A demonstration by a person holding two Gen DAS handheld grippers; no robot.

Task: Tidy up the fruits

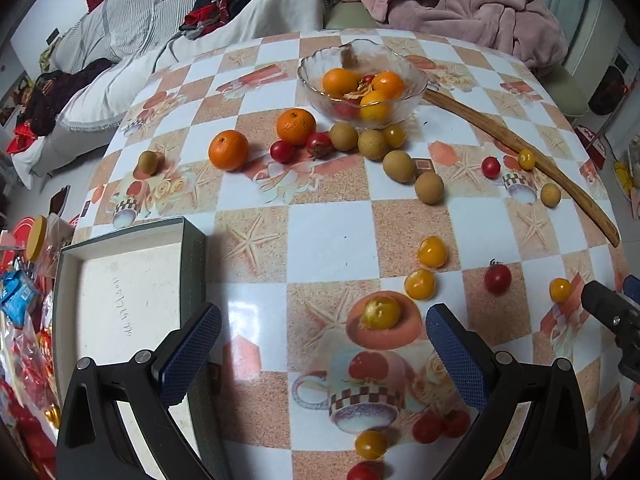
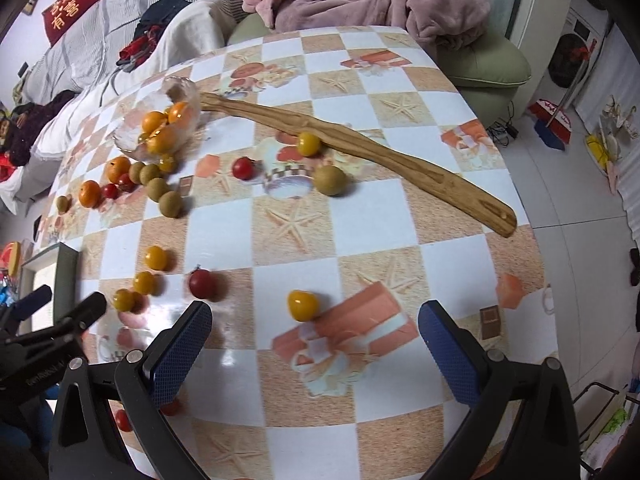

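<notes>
Left wrist view shows the checkered table point(image 1: 332, 240), an open box point(image 1: 128, 280) at its left edge, then a glass bowl point(image 1: 360, 80) of oranges; loose fruits point(image 1: 228, 150) lie scattered between. Both tongs, left gripper point(image 1: 324, 352) and right gripper point(image 2: 316, 352), gape empty.

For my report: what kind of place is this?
Probably a lived-in home room: a sofa under a striped cover, a pink blanket heaped behind the table, and a washing machine nearby.
</notes>
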